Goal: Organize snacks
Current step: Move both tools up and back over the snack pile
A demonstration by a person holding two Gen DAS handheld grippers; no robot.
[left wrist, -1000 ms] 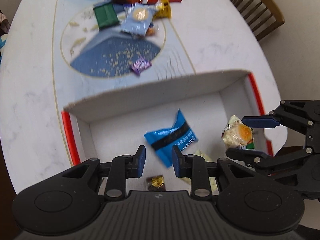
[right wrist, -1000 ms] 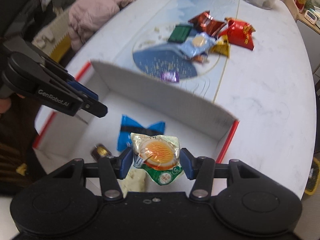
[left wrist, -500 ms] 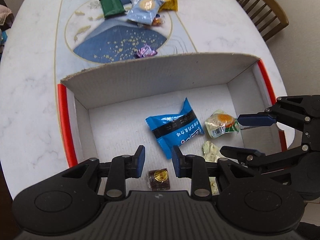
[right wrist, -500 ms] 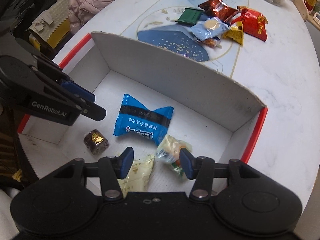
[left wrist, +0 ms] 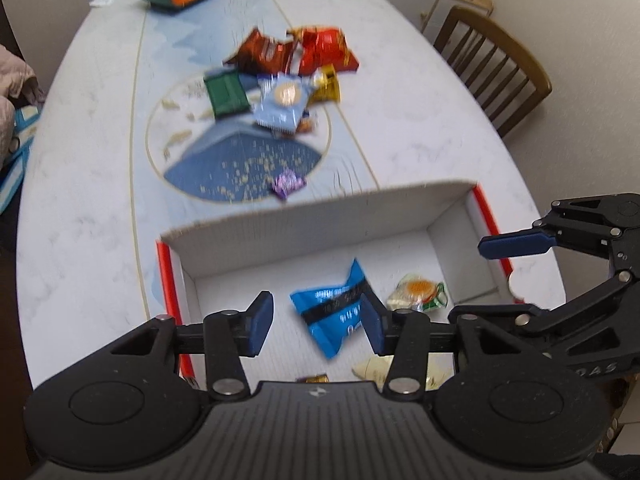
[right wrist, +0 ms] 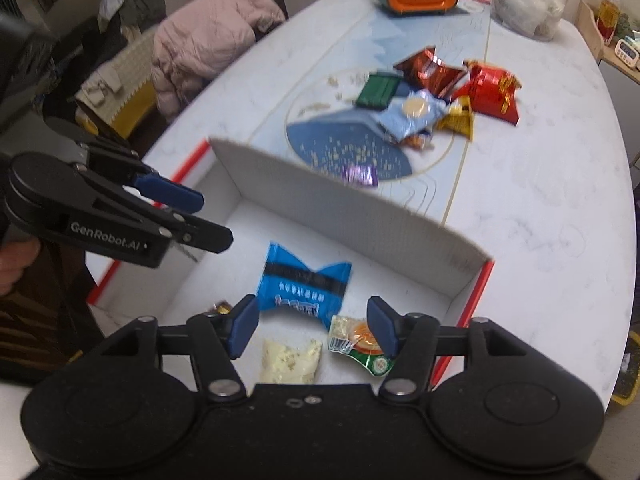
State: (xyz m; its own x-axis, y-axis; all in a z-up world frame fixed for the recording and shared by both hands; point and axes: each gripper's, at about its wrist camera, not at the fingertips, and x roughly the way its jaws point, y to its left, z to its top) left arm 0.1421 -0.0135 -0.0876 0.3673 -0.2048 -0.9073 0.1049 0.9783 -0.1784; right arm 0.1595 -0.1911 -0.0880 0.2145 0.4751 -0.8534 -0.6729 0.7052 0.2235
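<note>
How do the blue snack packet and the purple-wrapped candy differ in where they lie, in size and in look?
The blue snack packet lies inside the white box; the purple-wrapped candy lies on the table just beyond the box's far wall. The blue packet looks clearly larger than the purple candy. The blue packet carries a black band with white print; the purple candy is a shiny twisted wrapper. Both are sealed, and neither sits in a gripper.

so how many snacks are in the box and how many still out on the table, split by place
In the box: 4 (blue packet, orange-and-green packet, pale yellow packet, small brown candy)
On the table: 7 (green, light blue, brown, red, gold, purple, small orange)
Total: 11
</note>
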